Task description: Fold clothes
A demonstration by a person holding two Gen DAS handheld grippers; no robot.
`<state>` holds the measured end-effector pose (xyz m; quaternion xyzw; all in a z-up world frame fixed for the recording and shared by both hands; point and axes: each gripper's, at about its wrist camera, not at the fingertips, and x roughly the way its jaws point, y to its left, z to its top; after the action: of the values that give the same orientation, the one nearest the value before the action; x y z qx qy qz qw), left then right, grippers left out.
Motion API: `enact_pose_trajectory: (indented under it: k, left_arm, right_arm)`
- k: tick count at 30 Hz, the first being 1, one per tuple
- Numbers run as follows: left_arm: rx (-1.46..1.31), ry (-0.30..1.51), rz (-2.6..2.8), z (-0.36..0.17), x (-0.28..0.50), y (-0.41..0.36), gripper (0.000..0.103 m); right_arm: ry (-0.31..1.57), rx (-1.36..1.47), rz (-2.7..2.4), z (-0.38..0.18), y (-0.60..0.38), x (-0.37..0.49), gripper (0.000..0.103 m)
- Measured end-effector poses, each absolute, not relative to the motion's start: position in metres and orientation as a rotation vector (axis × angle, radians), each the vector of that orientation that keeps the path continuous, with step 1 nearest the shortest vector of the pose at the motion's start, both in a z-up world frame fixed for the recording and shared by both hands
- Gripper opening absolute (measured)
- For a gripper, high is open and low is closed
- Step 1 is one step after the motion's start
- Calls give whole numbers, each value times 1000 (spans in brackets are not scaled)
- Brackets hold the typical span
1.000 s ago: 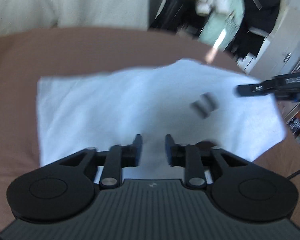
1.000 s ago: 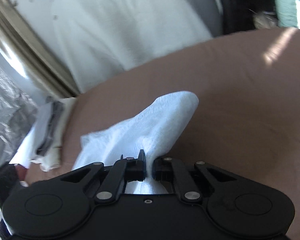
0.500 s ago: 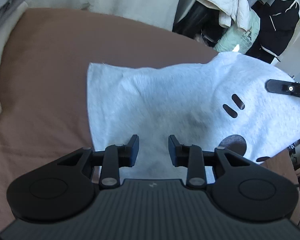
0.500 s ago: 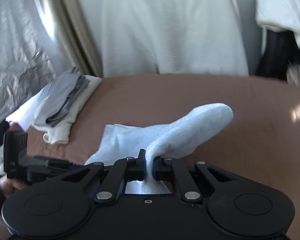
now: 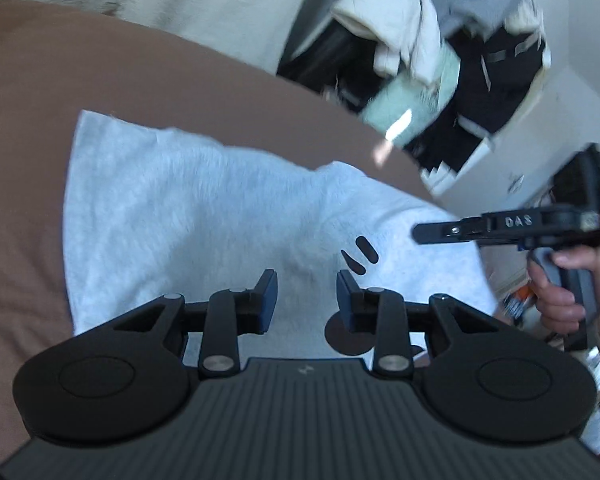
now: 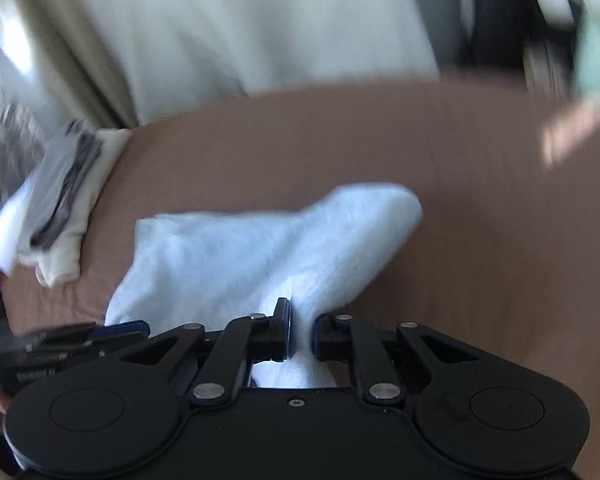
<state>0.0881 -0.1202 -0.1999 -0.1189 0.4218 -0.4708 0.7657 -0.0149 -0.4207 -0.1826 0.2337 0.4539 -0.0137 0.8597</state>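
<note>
A: Where's the garment lying?

B: The light grey T-shirt (image 5: pixel 204 216) is spreading flat over the brown bedsheet (image 5: pixel 100 64), printed side up, with two short black dashes and a dark round patch showing near the left gripper (image 5: pixel 307 300).

A: And that gripper?

B: It's hovering over the near edge of the shirt, jaws standing apart, nothing between them.

A: The right one?

B: The right gripper (image 6: pixel 301 330) is sitting over the shirt's right side. Its jaws have just been opening, and a bunched fold of the shirt (image 6: pixel 300 248) is running up between them. The gap looks wider than the fold, though I can't say for sure the pads are clear of the cloth. From the left wrist view it's reaching in level from the right, with the person's hand (image 5: pixel 560 292) wrapping its grip.

A: Anything else on the bed?

B: A stack of folded clothes (image 6: pixel 60 200) is resting at the far left corner, well apart from the shirt.
</note>
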Motion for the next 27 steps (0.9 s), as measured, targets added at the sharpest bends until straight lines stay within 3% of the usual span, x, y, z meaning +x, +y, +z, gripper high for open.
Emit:
enact_pose_trajectory:
  k: [5, 6, 11, 14, 17, 18, 27]
  left_arm:
    - [-148, 894, -993, -195, 102, -144, 31]
    - [-147, 897, -1024, -191, 102, -148, 31]
    - [37, 965, -1067, -187, 90, -185, 31]
    - [88, 1062, -1021, -212, 97, -205, 27]
    - [83, 1087, -987, -224, 102, -213, 25]
    - [83, 1088, -976, -223, 102, -213, 23]
    - [-19, 895, -1049, -193, 87, -199, 20]
  right_arm:
    - [872, 882, 65, -250, -484, -39, 32]
    - [864, 898, 93, -255, -486, -41, 41]
    - [858, 871, 219, -271, -492, -24, 57]
    - [869, 919, 206, -294, -500, 1, 57]
    - [789, 843, 126, -292, -490, 12, 29]
    - [777, 773, 129, -281, -481, 13, 24]
    - [713, 228, 180, -167, -403, 5, 18]
